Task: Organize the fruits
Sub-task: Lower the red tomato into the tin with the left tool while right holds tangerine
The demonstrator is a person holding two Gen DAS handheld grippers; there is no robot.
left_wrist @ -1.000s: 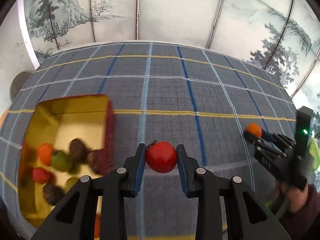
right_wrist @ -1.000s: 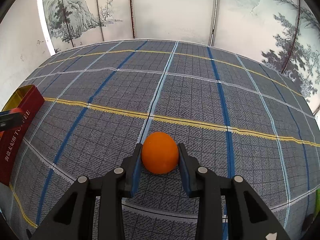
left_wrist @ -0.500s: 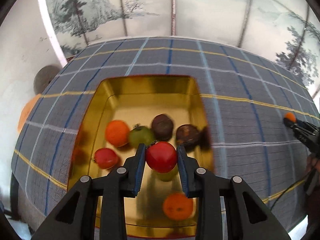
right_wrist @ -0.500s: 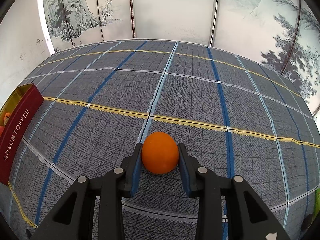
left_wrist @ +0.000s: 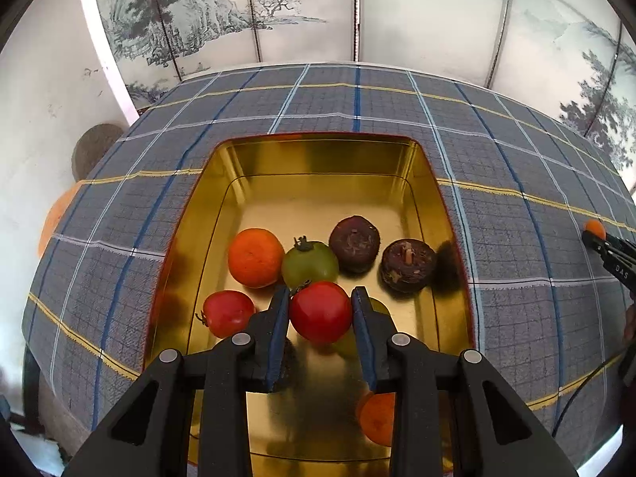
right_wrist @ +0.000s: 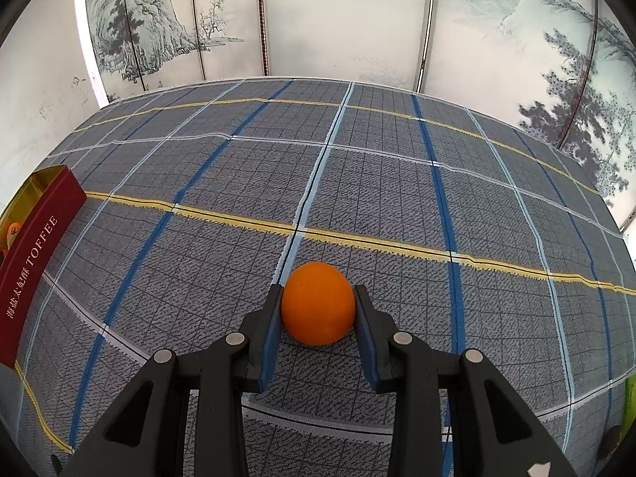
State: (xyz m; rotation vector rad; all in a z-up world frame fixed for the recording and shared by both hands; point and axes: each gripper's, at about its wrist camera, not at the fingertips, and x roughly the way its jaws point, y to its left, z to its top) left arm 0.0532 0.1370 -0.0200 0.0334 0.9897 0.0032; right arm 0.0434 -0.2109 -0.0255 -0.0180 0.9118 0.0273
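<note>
My left gripper [left_wrist: 320, 312] is shut on a red tomato [left_wrist: 320, 311] and holds it above the open gold tin [left_wrist: 449, 214]. In the tin lie an orange [left_wrist: 255, 257], a green tomato [left_wrist: 310, 264], two dark brown fruits [left_wrist: 353, 243], a small red tomato [left_wrist: 228, 313] and another orange [left_wrist: 377, 417]. My right gripper [right_wrist: 318, 306] is shut on an orange [right_wrist: 318, 303] just above the plaid cloth; it also shows at the right edge of the left wrist view [left_wrist: 596, 234].
The tin's red outer wall, marked TOFFEE [right_wrist: 33, 262], stands at the far left of the right wrist view. A grey plaid cloth [right_wrist: 397, 183] covers the table. A painted folding screen [left_wrist: 357, 12] stands behind it. A green object [right_wrist: 629, 405] sits at the table's right edge.
My left gripper has swung left with the red tomato, from over the cloth to over the tin. My right gripper and its orange have stayed in place.
</note>
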